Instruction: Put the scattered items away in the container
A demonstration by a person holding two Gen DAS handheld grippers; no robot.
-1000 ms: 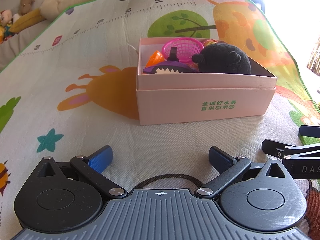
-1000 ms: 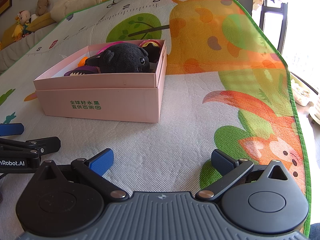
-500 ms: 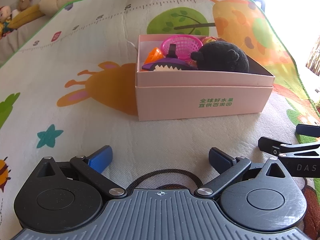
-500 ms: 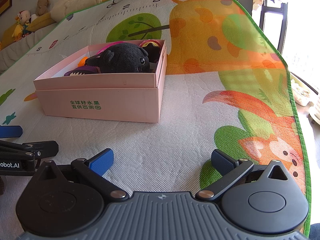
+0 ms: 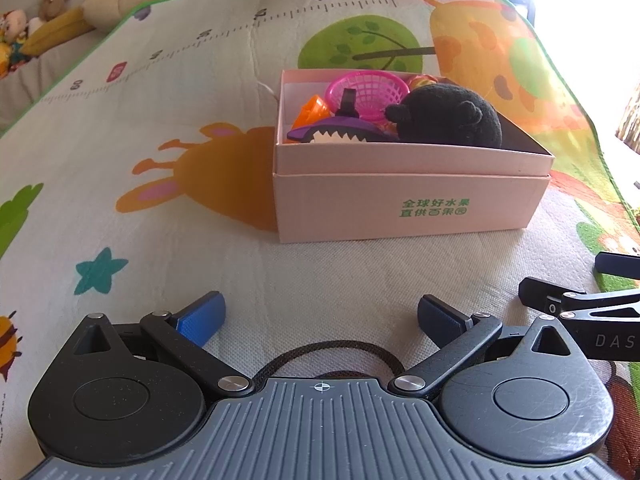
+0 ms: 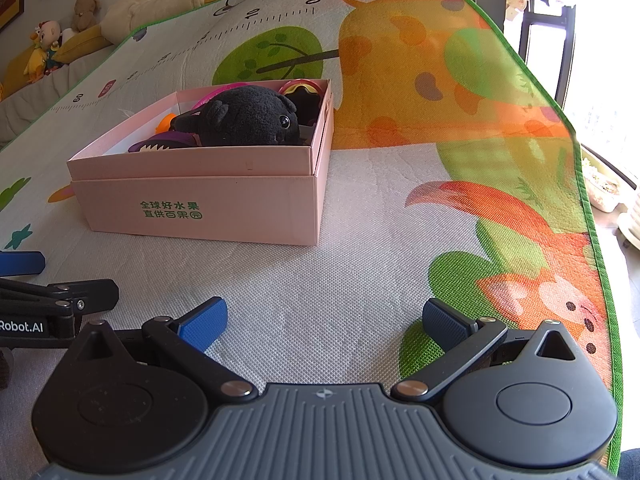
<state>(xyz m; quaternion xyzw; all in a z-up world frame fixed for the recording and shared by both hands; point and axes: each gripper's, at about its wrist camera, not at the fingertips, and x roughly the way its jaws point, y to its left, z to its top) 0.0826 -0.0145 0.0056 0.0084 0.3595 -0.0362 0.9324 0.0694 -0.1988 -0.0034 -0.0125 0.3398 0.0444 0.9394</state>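
A pink cardboard box (image 5: 408, 208) stands on the play mat; it also shows in the right wrist view (image 6: 200, 200). It holds a black plush toy (image 5: 448, 120) (image 6: 248, 120), a pink toy basket (image 5: 368, 88), an orange toy (image 5: 312, 110) and a purple toothed toy (image 5: 336, 134). My left gripper (image 5: 320, 316) is open and empty, low over the mat in front of the box. My right gripper (image 6: 324, 320) is open and empty, to the right of the left one and nearer than the box.
The colourful play mat (image 5: 160, 120) covers the surface, with its green edge at the right (image 6: 580, 160). Plush toys (image 6: 48, 40) and a cushion lie at the far left. A black cord loop (image 5: 332, 350) lies under the left gripper. The right gripper's finger (image 5: 576, 300) shows at right.
The left wrist view has shifted slightly, so the box sits a little higher and closer to centre. The right gripper has barely moved. Both stay open.
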